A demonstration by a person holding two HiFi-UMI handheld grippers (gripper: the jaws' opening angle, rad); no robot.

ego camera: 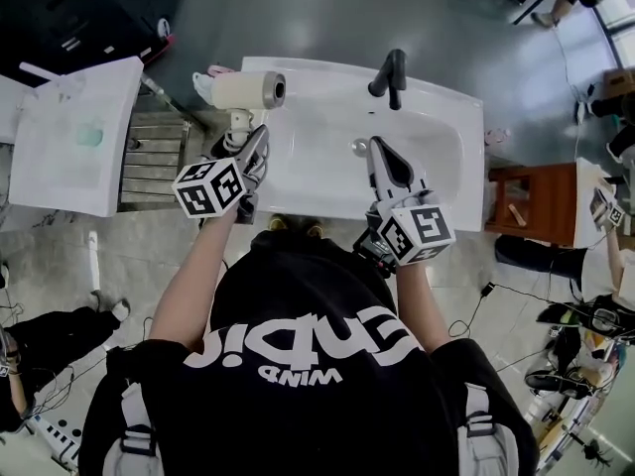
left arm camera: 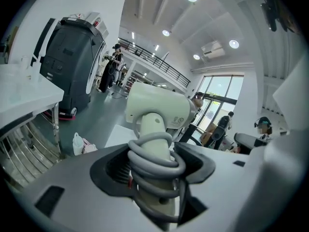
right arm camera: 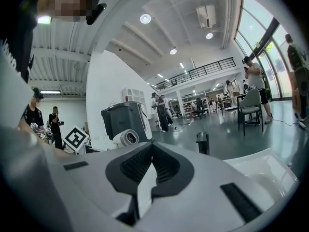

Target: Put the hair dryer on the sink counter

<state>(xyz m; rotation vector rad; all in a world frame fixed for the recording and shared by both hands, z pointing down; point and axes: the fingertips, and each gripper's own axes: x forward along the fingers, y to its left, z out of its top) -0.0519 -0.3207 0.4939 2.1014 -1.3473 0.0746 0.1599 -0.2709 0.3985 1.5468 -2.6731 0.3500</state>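
Observation:
A cream hair dryer [ego camera: 248, 90] hangs over the left end of the white sink counter [ego camera: 458, 102], its nozzle pointing right. My left gripper [ego camera: 250, 149] is shut on its handle, which has a grey cord wound round it [left arm camera: 155, 154]. In the left gripper view the dryer's body [left arm camera: 159, 108] rises just beyond the jaws. I cannot tell whether the dryer touches the counter. My right gripper [ego camera: 378, 149] hovers over the basin, shut and empty, its tips meeting [right arm camera: 152, 147]. From that view the dryer [right arm camera: 126, 137] shows at the left.
A black faucet [ego camera: 393, 73] stands at the back of the basin. A white table [ego camera: 74, 132] and a metal rack [ego camera: 154, 157] are to the left, with a black machine [ego camera: 79, 8] behind. A wooden stool [ego camera: 526, 201] is at the right. People stand around.

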